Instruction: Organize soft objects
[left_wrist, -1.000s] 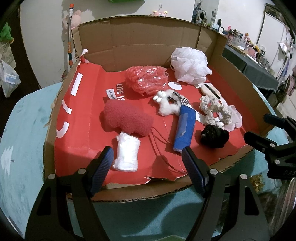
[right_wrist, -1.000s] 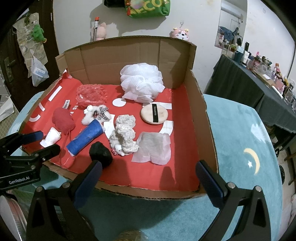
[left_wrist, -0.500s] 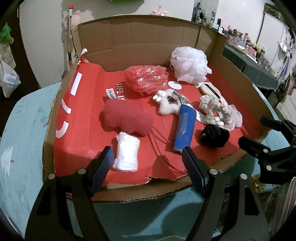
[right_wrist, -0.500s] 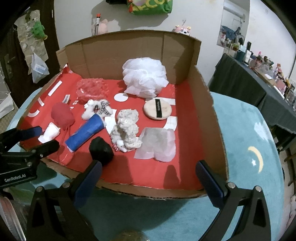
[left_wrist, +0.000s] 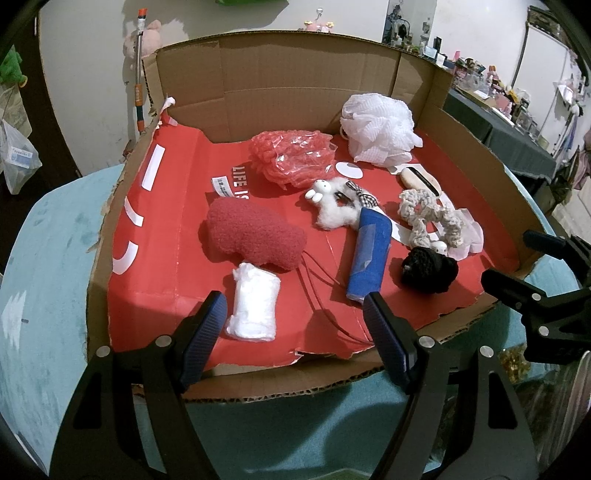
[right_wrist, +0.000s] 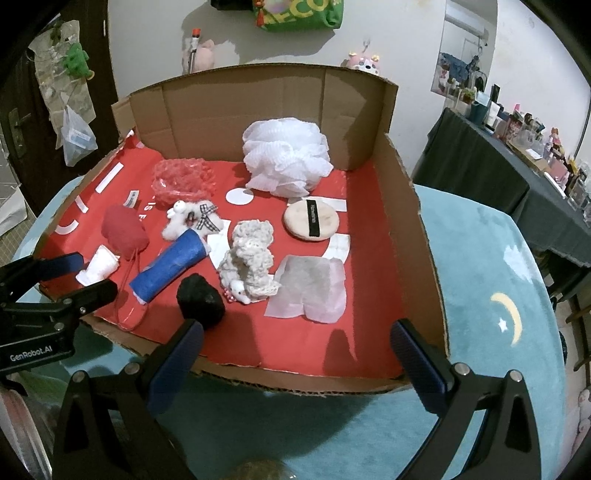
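Left gripper (left_wrist: 291, 317) and right gripper (right_wrist: 295, 343): jaws wide, empty, at the box's near edge.

Rolled white cotton wad (left_wrist: 255, 306), front left in the red-lined cardboard box (left_wrist: 258, 365): likely light, compressible; pinch mid-roll.

White mesh bath pouf (left_wrist: 376, 127), far right: airy, springy; grip deep.

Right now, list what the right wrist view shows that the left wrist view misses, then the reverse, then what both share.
Only the right wrist view shows the translucent sheet laid out flat, and the round powder puff face-on.

Only the left wrist view shows the whole white cloth roll, with the left gripper open just before it.

Both show the red-lined cardboard box, white mesh pouf, blue roll, black knit ball, and the right gripper open and empty.
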